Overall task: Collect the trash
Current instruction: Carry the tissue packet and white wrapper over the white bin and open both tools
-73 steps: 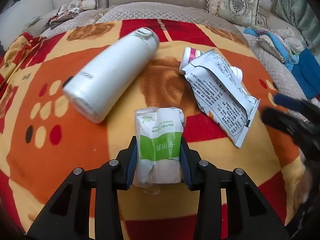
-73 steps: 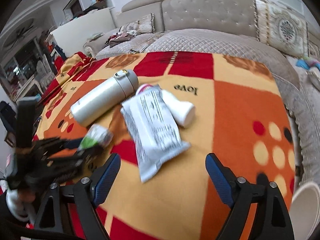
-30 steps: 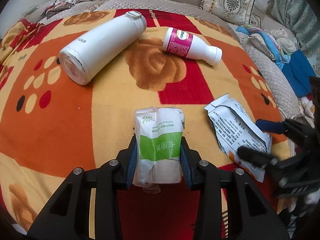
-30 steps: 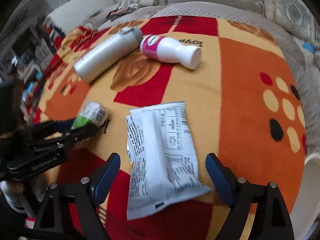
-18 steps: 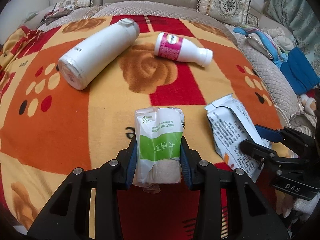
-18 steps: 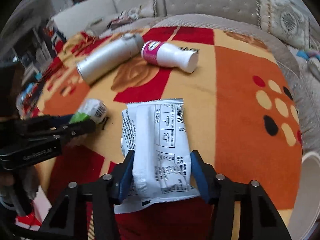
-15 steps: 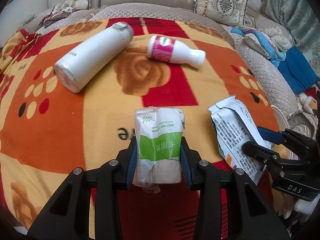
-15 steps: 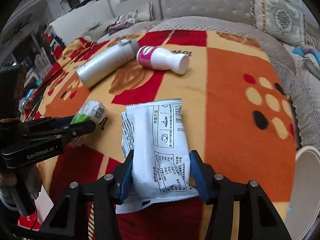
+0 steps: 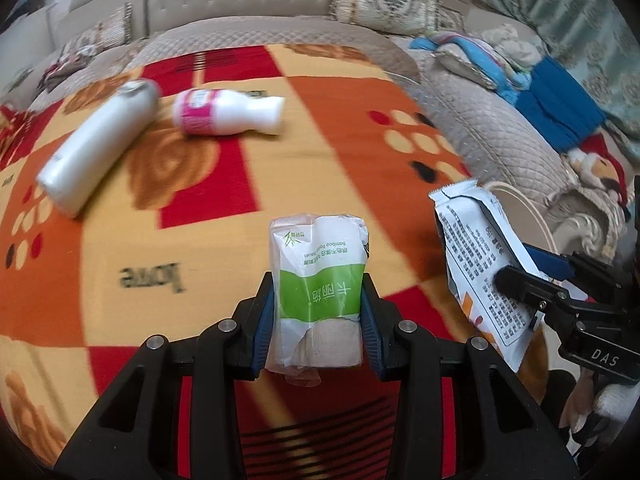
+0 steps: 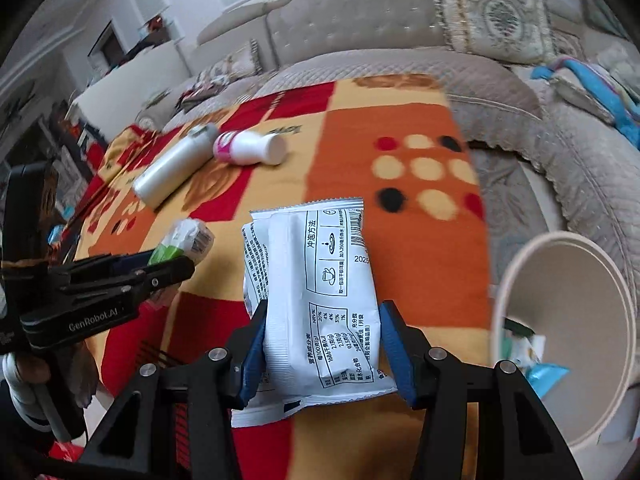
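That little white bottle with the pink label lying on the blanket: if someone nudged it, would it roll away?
Probably a little. The pink-label bottle lies on its side and looks round, so a sideways nudge would likely roll it. The fuzzy blanket should slow it soon. Small and plastic-looking, it is probably light, perhaps empty, though its contents cannot be seen.

A beige tufted sofa (image 10: 360, 12) with patterned cushions (image 10: 492, 12) curves behind a red-orange blanket (image 10: 400, 120); beyond, perhaps white cabinets (image 10: 132, 80).
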Tool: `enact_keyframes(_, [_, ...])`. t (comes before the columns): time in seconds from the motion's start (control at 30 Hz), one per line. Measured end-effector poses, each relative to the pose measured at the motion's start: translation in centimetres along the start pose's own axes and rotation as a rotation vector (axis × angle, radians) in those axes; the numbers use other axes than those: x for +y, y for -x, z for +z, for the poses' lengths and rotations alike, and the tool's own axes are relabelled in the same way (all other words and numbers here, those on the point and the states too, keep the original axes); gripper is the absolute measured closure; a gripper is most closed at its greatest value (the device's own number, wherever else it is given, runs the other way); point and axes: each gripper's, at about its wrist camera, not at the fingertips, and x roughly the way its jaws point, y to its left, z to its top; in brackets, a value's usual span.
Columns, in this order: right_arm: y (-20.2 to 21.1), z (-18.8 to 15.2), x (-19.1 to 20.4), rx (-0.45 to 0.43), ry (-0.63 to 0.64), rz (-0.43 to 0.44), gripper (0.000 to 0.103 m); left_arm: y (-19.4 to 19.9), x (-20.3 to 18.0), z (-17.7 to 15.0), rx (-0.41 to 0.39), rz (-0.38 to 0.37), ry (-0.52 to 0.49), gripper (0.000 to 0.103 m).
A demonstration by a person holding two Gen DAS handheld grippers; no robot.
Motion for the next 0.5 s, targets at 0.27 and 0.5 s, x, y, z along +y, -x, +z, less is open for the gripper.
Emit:
enact_keyframes(0.27, [3.4, -1.7, -5.9, -0.042, -0.096, -0.08, 0.051, -1.5, -7.3, 0.7, 0.018, -0.066, -0.093, 0.066])
enact_keyframes(0.5, [5.8, -3.7, -12.3, -0.06, -0.21, -0.166, 0.051, -3.5, -14.0, 1.4, 0.041, -0.135, -0.167, 0.066])
